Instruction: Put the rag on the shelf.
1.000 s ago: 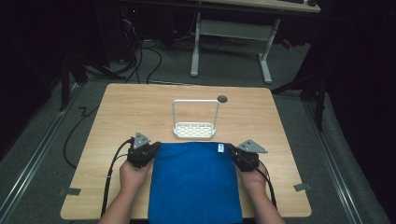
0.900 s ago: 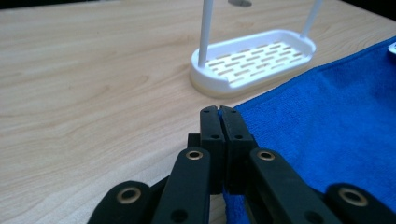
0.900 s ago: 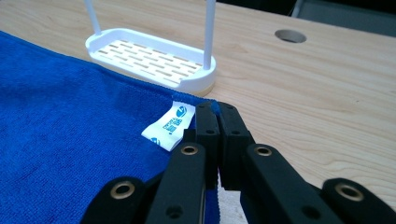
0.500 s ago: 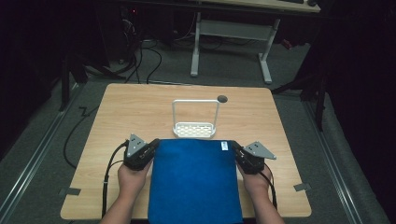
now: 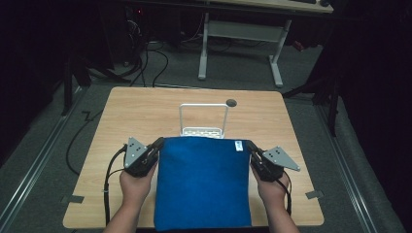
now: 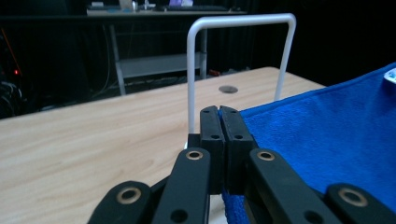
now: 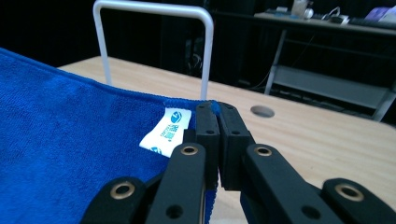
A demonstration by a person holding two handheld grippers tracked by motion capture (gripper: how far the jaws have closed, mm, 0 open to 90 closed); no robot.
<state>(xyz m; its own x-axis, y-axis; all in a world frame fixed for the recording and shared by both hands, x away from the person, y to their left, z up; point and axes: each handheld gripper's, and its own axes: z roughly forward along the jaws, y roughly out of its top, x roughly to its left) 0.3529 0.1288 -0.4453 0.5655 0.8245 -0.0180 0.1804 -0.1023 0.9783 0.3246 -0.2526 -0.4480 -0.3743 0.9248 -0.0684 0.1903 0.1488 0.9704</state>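
Showing a wooden surface [image 5: 145, 111] with a blue towel [image 5: 201, 182] stretched flat between two hand-held grippers, far edge now raised and drawn toward the near side compared with a second earlier, partly hiding the base of the white wire rack [image 5: 203, 119] behind it. Left gripper [image 5: 156, 145] with jaws pressed together on the far left corner; right gripper [image 5: 252, 149] likewise clamped on the far right corner, beside the white label [image 7: 167, 130]. Judged: lift under way, towel taut, likely bound for the rack's bar.
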